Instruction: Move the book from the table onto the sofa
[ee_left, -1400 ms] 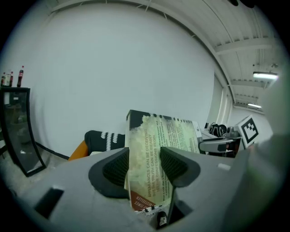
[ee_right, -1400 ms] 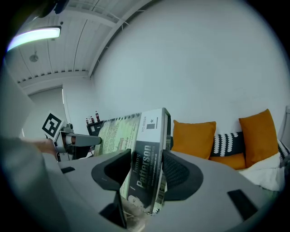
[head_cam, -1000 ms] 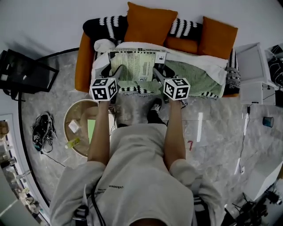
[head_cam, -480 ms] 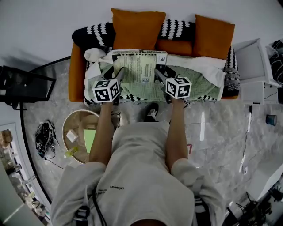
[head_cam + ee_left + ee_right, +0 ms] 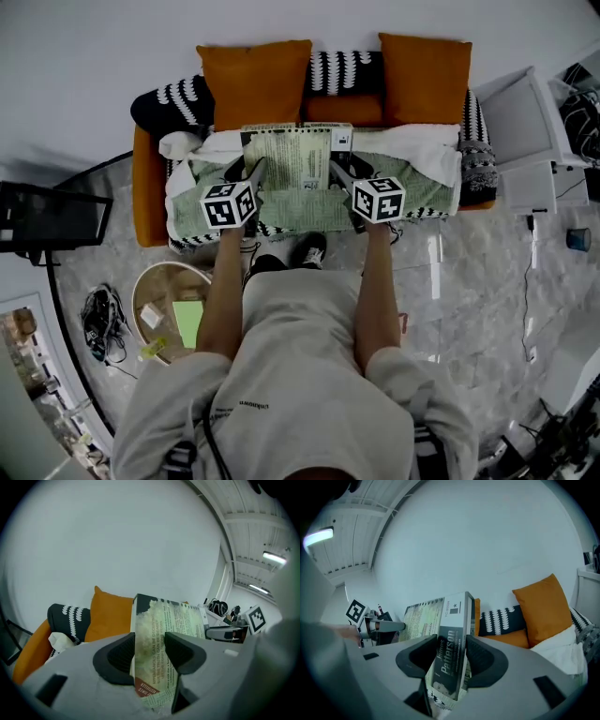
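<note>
A pale green book (image 5: 298, 157) with a dark spine hangs between both grippers, above the green blanket (image 5: 417, 178) on the orange sofa (image 5: 148, 192). My left gripper (image 5: 246, 172) grips its left edge and my right gripper (image 5: 341, 172) its right edge. In the left gripper view the pads press on the cover (image 5: 168, 620) on either side, left gripper (image 5: 149, 654) shut on it, its jaws having just closed a little. In the right gripper view the spine (image 5: 454, 620) sits clamped between the pads of the right gripper (image 5: 453, 654), which has also just tightened slightly.
Two orange cushions (image 5: 253, 82) (image 5: 424, 64) and a black-and-white throw (image 5: 169, 98) line the sofa back. A round wooden table (image 5: 159, 295) with small items stands at the lower left. White units (image 5: 520, 127) flank the sofa's right, a black stand (image 5: 47, 216) its left.
Both grippers have carried the book forward, from the sofa's front edge to over the seat. The person has stepped closer, and the round table has dropped further behind.
</note>
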A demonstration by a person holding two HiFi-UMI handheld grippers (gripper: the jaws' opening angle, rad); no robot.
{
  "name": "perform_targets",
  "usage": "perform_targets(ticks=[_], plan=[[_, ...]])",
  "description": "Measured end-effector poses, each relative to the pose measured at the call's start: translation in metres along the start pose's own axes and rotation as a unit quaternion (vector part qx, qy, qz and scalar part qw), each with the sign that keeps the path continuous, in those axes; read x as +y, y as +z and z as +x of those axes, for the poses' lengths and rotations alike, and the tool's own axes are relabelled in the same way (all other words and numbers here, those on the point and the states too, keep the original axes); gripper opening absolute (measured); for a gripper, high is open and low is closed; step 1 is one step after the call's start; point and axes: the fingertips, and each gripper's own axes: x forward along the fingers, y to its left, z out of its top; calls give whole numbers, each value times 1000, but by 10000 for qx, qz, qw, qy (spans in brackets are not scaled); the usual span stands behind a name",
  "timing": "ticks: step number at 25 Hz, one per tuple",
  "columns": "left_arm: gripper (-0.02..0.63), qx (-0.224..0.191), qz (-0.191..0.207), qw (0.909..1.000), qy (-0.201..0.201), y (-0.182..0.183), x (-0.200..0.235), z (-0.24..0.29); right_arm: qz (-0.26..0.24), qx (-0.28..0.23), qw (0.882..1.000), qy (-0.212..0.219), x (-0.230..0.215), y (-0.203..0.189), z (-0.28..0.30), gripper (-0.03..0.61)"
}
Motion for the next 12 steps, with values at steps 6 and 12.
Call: perform_targets(ticks=[6, 12], plan=[[209, 337, 322, 9978, -477, -12, -47, 36, 382, 2, 9978, -535, -43, -22, -38, 196], [209, 829, 364, 9911, -978, -57, -96, 64, 714, 156, 9917, -1055, -78, -68, -86, 196]])
